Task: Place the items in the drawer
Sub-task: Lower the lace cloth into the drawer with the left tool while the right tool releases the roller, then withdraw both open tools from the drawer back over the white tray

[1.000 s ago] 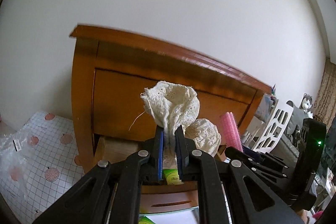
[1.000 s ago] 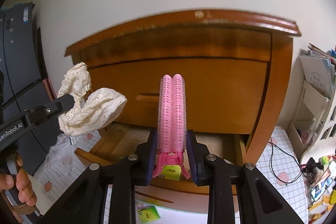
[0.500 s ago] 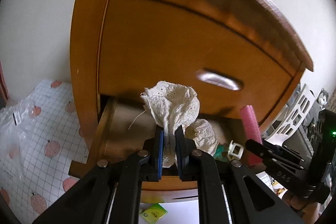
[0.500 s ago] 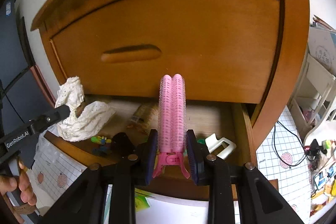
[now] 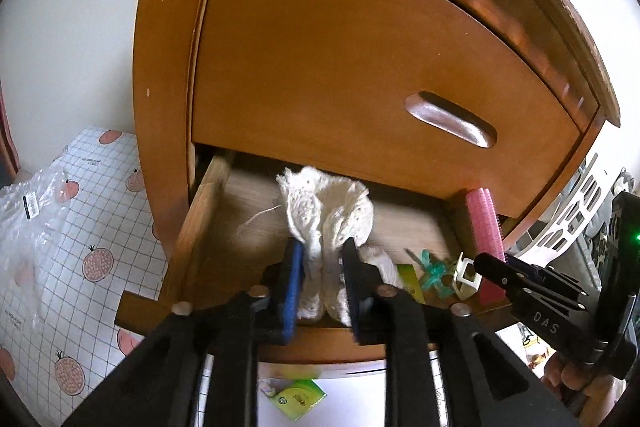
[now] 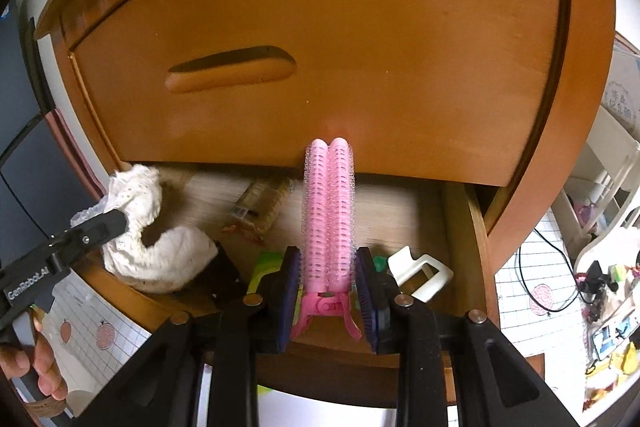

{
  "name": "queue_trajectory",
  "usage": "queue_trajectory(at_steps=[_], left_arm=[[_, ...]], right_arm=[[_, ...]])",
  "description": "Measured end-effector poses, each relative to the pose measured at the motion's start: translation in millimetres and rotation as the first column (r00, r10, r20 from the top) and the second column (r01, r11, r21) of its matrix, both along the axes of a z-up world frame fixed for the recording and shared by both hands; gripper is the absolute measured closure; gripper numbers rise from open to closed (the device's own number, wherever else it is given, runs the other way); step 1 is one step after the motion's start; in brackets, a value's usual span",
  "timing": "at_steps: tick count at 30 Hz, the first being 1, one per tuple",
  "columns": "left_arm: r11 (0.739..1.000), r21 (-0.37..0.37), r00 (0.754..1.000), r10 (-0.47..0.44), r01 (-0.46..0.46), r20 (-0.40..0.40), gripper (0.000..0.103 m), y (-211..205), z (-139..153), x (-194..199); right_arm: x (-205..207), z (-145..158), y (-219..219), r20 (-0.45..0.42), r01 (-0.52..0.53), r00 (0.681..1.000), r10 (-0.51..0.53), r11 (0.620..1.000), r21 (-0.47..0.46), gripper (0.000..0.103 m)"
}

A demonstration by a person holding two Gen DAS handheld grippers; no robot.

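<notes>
Over the open lower wooden drawer (image 6: 460, 227), your left tongs (image 5: 320, 267) loosely bracket the cream lace cloth (image 5: 328, 211), which may snag, while your right tongs (image 6: 328, 279) clench the pink twin-roller hair clip (image 6: 329, 211), whose tip could strike the closed upper drawer front (image 6: 360, 67).

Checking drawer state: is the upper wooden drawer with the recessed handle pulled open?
No, the upper wooden drawer sits flush and shut; only the lower drawer is open.
</notes>
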State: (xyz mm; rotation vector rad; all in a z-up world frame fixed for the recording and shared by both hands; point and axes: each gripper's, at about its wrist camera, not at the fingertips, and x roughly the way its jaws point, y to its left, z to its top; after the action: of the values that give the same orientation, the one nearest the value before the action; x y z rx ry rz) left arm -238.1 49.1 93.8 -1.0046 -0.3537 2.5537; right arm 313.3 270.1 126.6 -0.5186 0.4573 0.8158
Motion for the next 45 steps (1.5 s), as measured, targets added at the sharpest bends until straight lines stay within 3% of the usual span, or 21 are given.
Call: queue_trajectory(at_steps=[2, 7, 12, 16, 24, 27, 29, 45], left_arm=[[1.000, 0.006, 1.000, 0.009, -0.009, -0.003, 0.062, -3.0, -1.7, 1.4], [1.000, 0.005, 1.000, 0.006, -0.006, -0.014, 0.052, -5.4, 3.9, 4.1], [1.000, 0.002, 1.000, 0.017, -0.017, -0.024, 0.038, -7.7, 10.1, 8.0], [0.999, -0.013, 0.999, 0.040, -0.040, -0.017, 0.036, -8.7, 11.2, 9.9], [0.996, -0.036, 0.996, 0.082, -0.083, -0.040, 0.011, -12.5, 16.9, 20.1], [0.994, -0.050, 0.993, 0.098, -0.101, -0.062, 0.009, -14.1, 19.4, 24.0], [0.993, -0.048, 0.993, 0.105, -0.107, -0.058, 0.000, -18.0, 20.7, 25.8], [0.992, -0.036, 0.989, 0.118, -0.122, -0.088, 0.000, -23.5, 21.4, 49.5]], right_arm=[[0.8, -0.8, 0.1, -0.004, 0.002, 1.000, -0.002, 1.000, -0.002, 0.073], [2.5, 0.4, -1.2, -0.013, 0.008, 1.000, -0.008, 1.000, -0.003, 0.067], [0.2, 4.5, -4.3, -0.001, 0.012, 1.000, -0.012, 1.000, 0.009, 0.045], [-0.6, 8.0, -7.5, 0.003, 0.016, 1.000, -0.016, 1.000, 0.017, 0.040], [-5.7, 13.8, -16.1, 0.011, 0.009, 1.000, -0.010, 0.999, 0.046, 0.010], [-9.6, 15.3, -19.5, 0.027, 0.004, 1.000, -0.005, 0.999, 0.052, 0.000], [-11.6, 16.5, -21.6, 0.030, 0.002, 1.000, -0.004, 0.999, 0.055, 0.000], [-33.8, 18.7, -43.3, 0.049, -0.020, 0.999, 0.017, 0.997, 0.068, 0.000]])
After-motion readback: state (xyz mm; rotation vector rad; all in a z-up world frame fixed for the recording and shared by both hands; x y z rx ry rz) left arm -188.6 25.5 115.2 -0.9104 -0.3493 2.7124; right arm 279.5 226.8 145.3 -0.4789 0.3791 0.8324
